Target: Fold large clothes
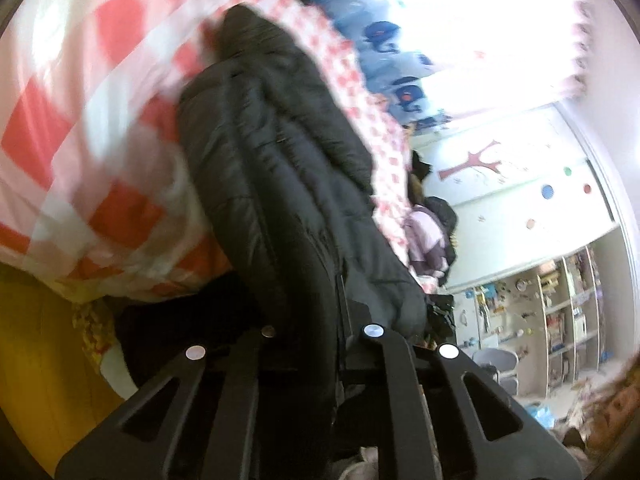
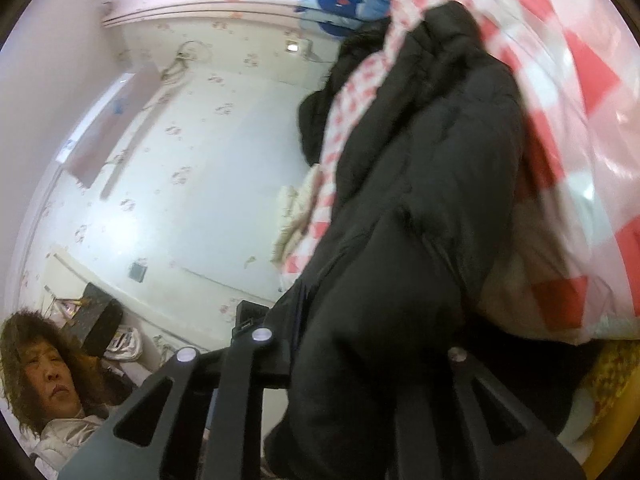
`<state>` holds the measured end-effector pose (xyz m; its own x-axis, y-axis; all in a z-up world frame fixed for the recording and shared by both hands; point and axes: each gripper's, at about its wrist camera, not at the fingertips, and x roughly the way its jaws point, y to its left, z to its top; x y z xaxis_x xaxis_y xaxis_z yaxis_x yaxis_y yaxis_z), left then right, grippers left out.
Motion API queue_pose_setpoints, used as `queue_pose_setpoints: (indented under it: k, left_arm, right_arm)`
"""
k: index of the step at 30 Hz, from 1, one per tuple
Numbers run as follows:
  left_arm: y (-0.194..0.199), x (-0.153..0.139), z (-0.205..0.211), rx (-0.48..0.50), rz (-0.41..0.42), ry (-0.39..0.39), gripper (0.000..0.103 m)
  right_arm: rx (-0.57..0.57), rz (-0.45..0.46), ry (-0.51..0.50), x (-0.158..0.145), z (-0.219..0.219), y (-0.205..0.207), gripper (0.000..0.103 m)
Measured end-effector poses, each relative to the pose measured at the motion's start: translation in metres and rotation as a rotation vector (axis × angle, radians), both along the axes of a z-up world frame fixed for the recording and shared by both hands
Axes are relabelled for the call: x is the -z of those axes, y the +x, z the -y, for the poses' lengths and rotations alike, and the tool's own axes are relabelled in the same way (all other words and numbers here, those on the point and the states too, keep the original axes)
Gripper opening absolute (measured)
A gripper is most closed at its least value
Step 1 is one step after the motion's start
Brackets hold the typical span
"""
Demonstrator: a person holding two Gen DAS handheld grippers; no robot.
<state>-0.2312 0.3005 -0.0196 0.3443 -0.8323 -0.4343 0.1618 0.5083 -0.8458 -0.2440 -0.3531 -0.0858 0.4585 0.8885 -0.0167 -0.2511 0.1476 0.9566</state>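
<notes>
Each wrist camera looks forward along its hand-held gripper, very close to the black coat (image 1: 288, 184) both views share.

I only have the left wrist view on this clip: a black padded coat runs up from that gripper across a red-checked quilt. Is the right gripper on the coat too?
Observer: Yes. In the right wrist view the right gripper is shut on the black padded coat, which rises out from between its fingers.
Operator: Does the left gripper look closed as well?
Observer: The left gripper is shut on the same coat; fabric passes between its fingers.
Operator: Anything on the right side that I cannot see?
Observer: A person in a light top is at the lower left of the right view, in front of a pale patterned wall.
</notes>
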Motion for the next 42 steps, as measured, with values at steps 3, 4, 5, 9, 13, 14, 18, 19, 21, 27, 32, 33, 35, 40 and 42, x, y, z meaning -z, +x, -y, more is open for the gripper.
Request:
queue_pose_setpoints:
  k: [3, 4, 5, 9, 13, 14, 18, 19, 21, 27, 32, 33, 35, 40, 42]
  left_arm:
    - [-0.012, -0.018, 0.004, 0.041, 0.033, 0.019, 0.008]
    - [-0.010, -0.017, 0.002, 0.055, 0.022, 0.025, 0.009]
    - [-0.009, -0.009, 0.001, 0.077, -0.001, 0.041, 0.011]
    - [-0.009, 0.038, -0.008, 0.119, -0.126, 0.046, 0.065]
    - [-0.009, 0.071, -0.010, 0.100, -0.177, 0.001, 0.078]
    - [-0.007, 0.075, -0.009, 0.101, -0.184, -0.007, 0.081]
    - [-0.007, 0.083, 0.002, 0.115, -0.191, -0.014, 0.081]
    - [-0.008, 0.084, 0.005, 0.118, -0.188, -0.016, 0.081]
    - [-0.009, 0.085, 0.006, 0.127, -0.187, -0.012, 0.081]
    - [-0.014, 0.087, 0.005, 0.119, -0.168, -0.010, 0.057]
    - [-0.021, 0.076, 0.008, 0.094, -0.152, 0.047, 0.021]
    - [-0.022, 0.071, 0.006, 0.080, -0.143, 0.045, 0.017]
    - [-0.026, 0.056, 0.003, 0.049, -0.108, 0.042, 0.013]
    - [-0.034, 0.012, -0.004, 0.012, -0.014, 0.005, 0.010]
    - [-0.038, -0.006, -0.004, 0.004, 0.023, -0.015, 0.009]
  right_arm:
    - [-0.047, 0.018, -0.019, -0.011, -0.001, -0.009, 0.017]
    - [-0.059, 0.010, -0.029, -0.010, 0.000, -0.010, 0.017]
    - [-0.084, -0.015, -0.036, -0.006, 0.000, -0.011, 0.020]
    - [-0.112, -0.111, -0.024, 0.025, 0.006, -0.011, 0.071]
    - [-0.130, -0.151, 0.001, 0.045, 0.003, -0.011, 0.071]
    - [-0.133, -0.151, 0.006, 0.046, 0.001, -0.011, 0.071]
    - [-0.126, -0.111, -0.014, 0.038, -0.003, -0.011, 0.064]
    - [-0.122, -0.102, -0.027, 0.035, -0.004, -0.011, 0.051]
    - [-0.113, -0.084, -0.039, 0.031, -0.003, -0.011, 0.042]
    - [-0.098, -0.043, -0.039, 0.025, -0.002, -0.015, 0.022]
    - [-0.080, -0.018, -0.030, 0.020, -0.002, -0.018, 0.020]
    - [-0.072, -0.007, -0.021, 0.018, -0.001, -0.019, 0.020]
    - [-0.050, 0.019, 0.009, 0.012, 0.001, -0.022, 0.020]
    - [-0.016, 0.068, 0.067, -0.002, 0.003, -0.024, 0.020]
    - [-0.007, 0.084, 0.094, -0.007, 0.003, -0.024, 0.020]
